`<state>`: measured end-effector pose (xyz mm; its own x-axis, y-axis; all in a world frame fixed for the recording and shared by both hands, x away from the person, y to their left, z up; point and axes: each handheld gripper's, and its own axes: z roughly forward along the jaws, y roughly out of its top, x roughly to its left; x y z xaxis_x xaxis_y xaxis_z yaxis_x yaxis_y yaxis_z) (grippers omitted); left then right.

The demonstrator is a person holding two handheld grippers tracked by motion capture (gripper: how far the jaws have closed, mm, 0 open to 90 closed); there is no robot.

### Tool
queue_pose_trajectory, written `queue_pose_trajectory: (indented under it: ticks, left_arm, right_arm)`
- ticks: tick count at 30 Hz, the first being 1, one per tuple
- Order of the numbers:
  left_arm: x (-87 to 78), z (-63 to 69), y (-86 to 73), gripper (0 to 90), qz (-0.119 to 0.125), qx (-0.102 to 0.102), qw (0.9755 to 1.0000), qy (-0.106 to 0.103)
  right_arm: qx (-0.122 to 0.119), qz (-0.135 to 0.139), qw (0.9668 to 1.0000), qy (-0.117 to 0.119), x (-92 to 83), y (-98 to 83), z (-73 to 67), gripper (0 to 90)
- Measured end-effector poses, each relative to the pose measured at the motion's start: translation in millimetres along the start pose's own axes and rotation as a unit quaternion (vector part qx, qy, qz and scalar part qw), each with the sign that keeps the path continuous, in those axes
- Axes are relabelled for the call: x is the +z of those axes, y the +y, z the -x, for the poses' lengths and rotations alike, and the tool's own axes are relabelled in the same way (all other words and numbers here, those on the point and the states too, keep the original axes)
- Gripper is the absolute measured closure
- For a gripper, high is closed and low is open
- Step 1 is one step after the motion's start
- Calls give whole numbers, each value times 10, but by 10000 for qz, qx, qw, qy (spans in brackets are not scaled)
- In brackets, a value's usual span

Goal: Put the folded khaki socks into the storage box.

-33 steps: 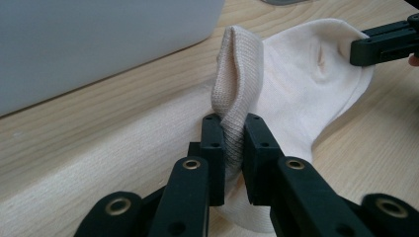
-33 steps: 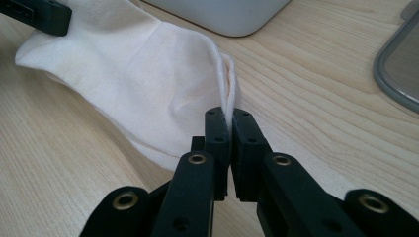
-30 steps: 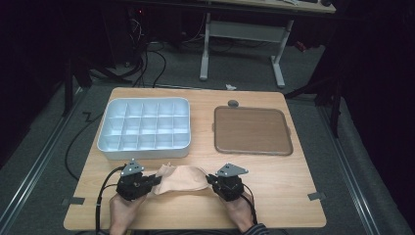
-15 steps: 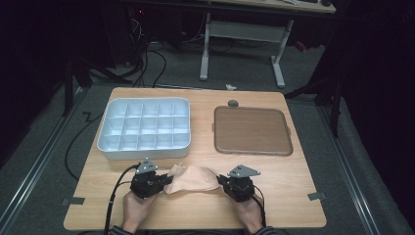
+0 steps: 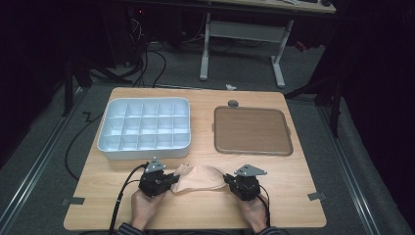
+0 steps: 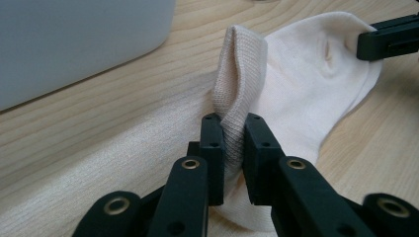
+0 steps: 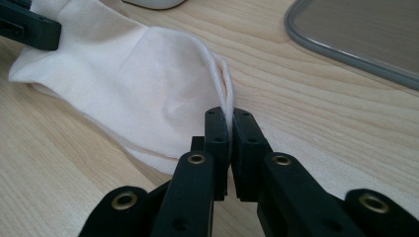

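A cream sock (image 5: 200, 177) lies stretched on the wooden table (image 5: 288, 196) near its front edge, between my two grippers. My left gripper (image 5: 171, 180) is shut on the sock's ribbed cuff (image 6: 237, 98), which stands up folded between the jaws. My right gripper (image 5: 229, 181) is shut on the sock's other end (image 7: 225, 94), pinching a thin fold of fabric. In the left gripper view the left gripper (image 6: 233, 143) shows the sock (image 6: 306, 84) with the other gripper's black jaw at the far edge. The right gripper (image 7: 230, 143) holds the sock (image 7: 133, 84) flat on the wood.
A white tray with several compartments (image 5: 144, 128) stands at the back left, close behind the left gripper. A brown flat tray (image 5: 252, 131) sits at the back right, with a small dark disc (image 5: 233, 103) behind it. Tape marks (image 5: 315, 196) lie near the table's front corners.
Both hands have drawn the sock toward the front edge of the table and slightly right. The sock now lies flatter and more stretched between them.
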<state>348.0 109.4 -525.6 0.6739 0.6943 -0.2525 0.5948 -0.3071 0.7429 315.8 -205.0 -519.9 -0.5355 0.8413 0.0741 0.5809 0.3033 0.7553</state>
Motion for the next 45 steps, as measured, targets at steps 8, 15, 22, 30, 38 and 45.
queue_pose_trajectory:
  ticks: [8, 15, 22, 30, 38, 45]
  left_arm:
    - [71, 9, -8, 785, -48, 108, 9997, 201]
    - [83, 12, -16, 624, -76, 204, 9984, 524]
    - [83, 26, -21, 509, -83, 310, 9961, 824]
    - [18, 22, -11, 470, 87, 114, 9974, 709]
    - [-7, -99, 6, 484, 188, -244, 9974, 649]
    - [57, -110, -5, 520, 66, -256, 9979, 591]
  right_arm:
    - [-30, -121, 9999, -113, 54, -29, 9, 860]
    - [-18, -100, 9998, -177, 81, -61, 6, 807]
    - [28, -88, 9997, -246, 77, -70, 22, 737]
    - [83, 144, 9995, -262, -20, -37, 4, 692]
    - [-188, 362, 9992, -1, -95, 112, -169, 777]
    - [-419, 164, 9979, 466, 133, 203, -432, 820]
